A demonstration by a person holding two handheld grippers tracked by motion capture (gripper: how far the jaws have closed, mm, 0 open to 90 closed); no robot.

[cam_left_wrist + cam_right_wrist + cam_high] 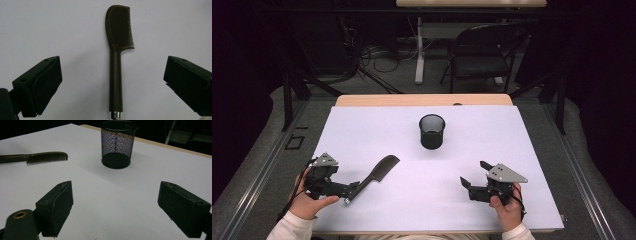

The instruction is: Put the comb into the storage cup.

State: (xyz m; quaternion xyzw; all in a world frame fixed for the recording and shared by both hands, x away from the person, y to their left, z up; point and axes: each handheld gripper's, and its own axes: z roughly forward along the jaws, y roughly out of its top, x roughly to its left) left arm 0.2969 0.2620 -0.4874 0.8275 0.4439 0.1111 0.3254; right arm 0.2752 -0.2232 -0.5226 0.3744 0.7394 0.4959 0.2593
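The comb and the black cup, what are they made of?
The comb looks like dark matte plastic, smooth and moulded, with a shiny metal-looking cap at the handle end. The black cup looks like wire mesh metal: you can see through its walls.

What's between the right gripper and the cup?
Nothing: bare white table runs from the open right gripper to the mesh cup, clearest in the right gripper view. The comb lies off to the side.

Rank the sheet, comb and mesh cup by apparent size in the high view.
1. White sheet, by far the largest.
2. Comb, longest of the small things.
3. Mesh cup, shorter than the comb but wider, and farther from the camera, so that ranking is unsure.
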